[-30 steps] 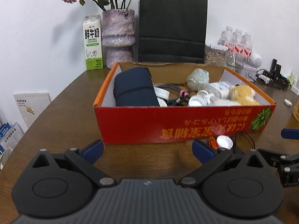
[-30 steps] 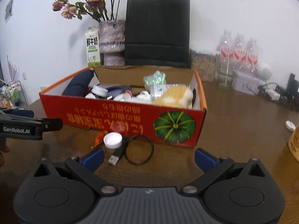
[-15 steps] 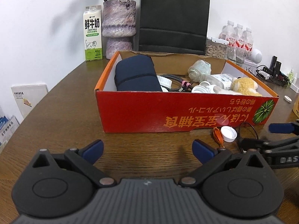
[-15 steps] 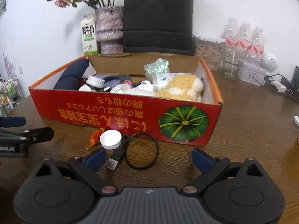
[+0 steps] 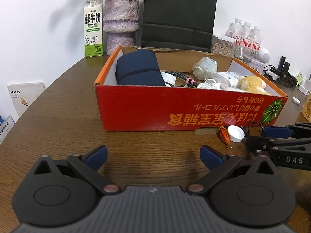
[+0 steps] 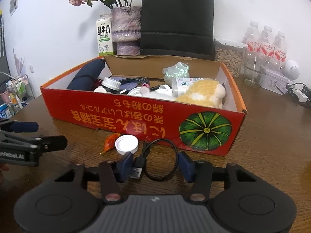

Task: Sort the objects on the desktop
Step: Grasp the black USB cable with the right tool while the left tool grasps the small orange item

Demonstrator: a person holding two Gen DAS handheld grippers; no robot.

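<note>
My right gripper (image 6: 154,165) is low over the wooden table (image 6: 272,145), its jaws apart with the coiled black USB cable (image 6: 161,161) lying between them, the plug beside the left pad, contact unclear; my left gripper (image 5: 153,155) gapes wide over bare wood. The white bottle cap (image 6: 126,144) and an orange scrap (image 6: 110,141) lie before the red cardboard box (image 6: 136,120), whose front wall hides much of its contents.
</note>
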